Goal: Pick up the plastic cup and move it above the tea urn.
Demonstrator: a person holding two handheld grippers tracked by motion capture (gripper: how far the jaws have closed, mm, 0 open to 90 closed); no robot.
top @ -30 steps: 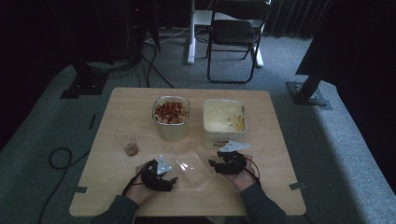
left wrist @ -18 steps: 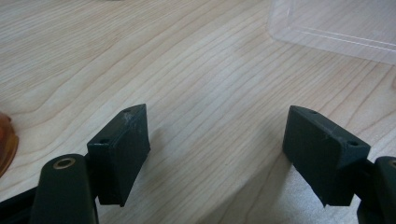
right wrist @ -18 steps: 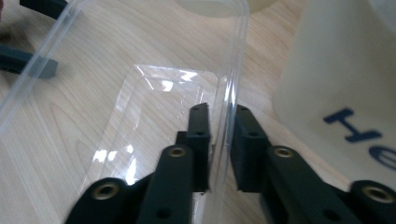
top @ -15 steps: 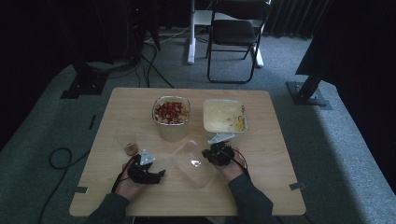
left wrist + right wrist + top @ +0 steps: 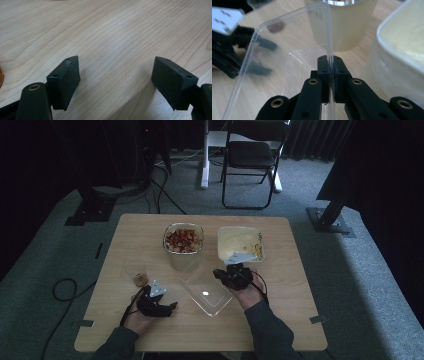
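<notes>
Clear plastic lid (image 5: 206, 289) is the thing in play here, sitting a bit toward the near edge of the table (image 5: 300, 320), about mid-width, with its right rim pinched in the right gripper (image 5: 226, 275). In the right gripper view those jaws are squeezed together on the lid's thin edge (image 5: 329, 50), and the lid looks tipped up on that side. The left gripper (image 5: 170, 305) is down by the near-left part of the table, resting low over the wood, jaws spread wide with just bare tabletop (image 5: 112, 37) between them, well apart from the lid. A little past it there's a small brown round thing (image 5: 139, 279), can't tell what exactly. Farther back, toward the far edge, a tub of red and pale food (image 5: 183, 240) stands just left of a square container of yellowish stuff (image 5: 240, 242). Beyond the table, a folding chair (image 5: 250, 155) on the carpet.
</notes>
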